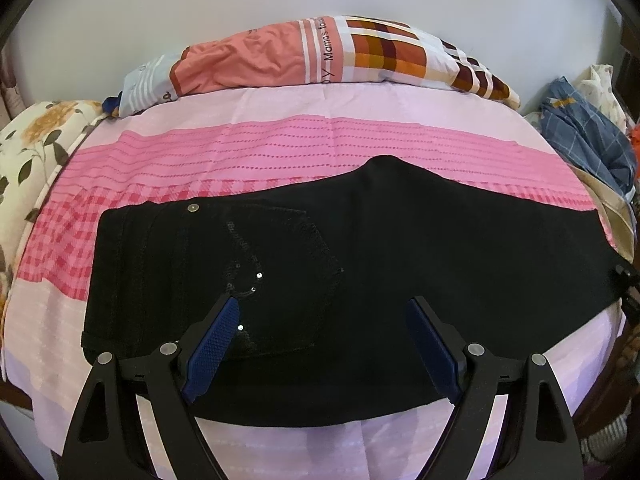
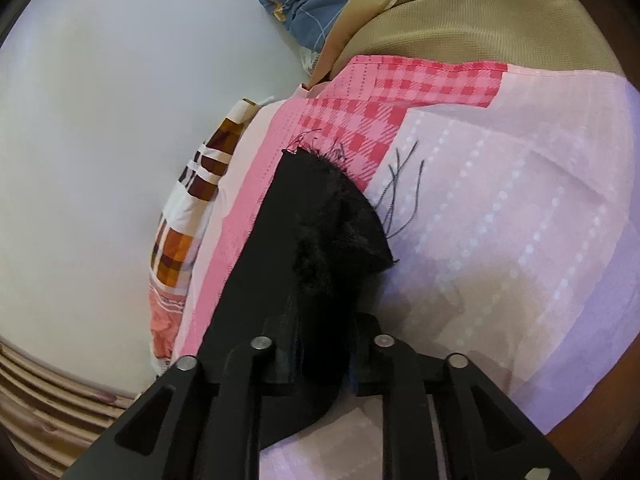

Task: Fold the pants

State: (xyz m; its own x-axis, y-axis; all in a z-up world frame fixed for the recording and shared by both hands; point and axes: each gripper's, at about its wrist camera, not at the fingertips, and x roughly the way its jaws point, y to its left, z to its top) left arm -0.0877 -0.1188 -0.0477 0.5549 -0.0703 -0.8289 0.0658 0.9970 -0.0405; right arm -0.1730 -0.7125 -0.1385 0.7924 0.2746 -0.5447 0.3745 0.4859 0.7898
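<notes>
So closest to me, the left gripper (image 1: 322, 322) hangs just above the near half of the black pants (image 1: 360, 264), its blue-padded fingers (image 1: 214, 346) spread wide with nothing between them. The pants lie flat across the bed, folded lengthwise, waistband and metal button (image 1: 193, 208) off to the left, sequinned back pocket (image 1: 280, 272) facing up right under the left finger. Over at the leg end, the right gripper (image 2: 320, 356) has its fingers pinched tight on the frayed hem, loose threads (image 2: 404, 188) trailing onto the sheet. The pink checked bedsheet (image 1: 280, 140) runs underneath everything. Further back there's a patchwork pillow (image 1: 320, 56) against the pale wall (image 1: 160, 8), a floral quilt (image 1: 36, 140) at the left edge, and a crumpled blue plaid cloth (image 1: 584, 136) on the right, beside a tan blanket (image 2: 480, 20).
</notes>
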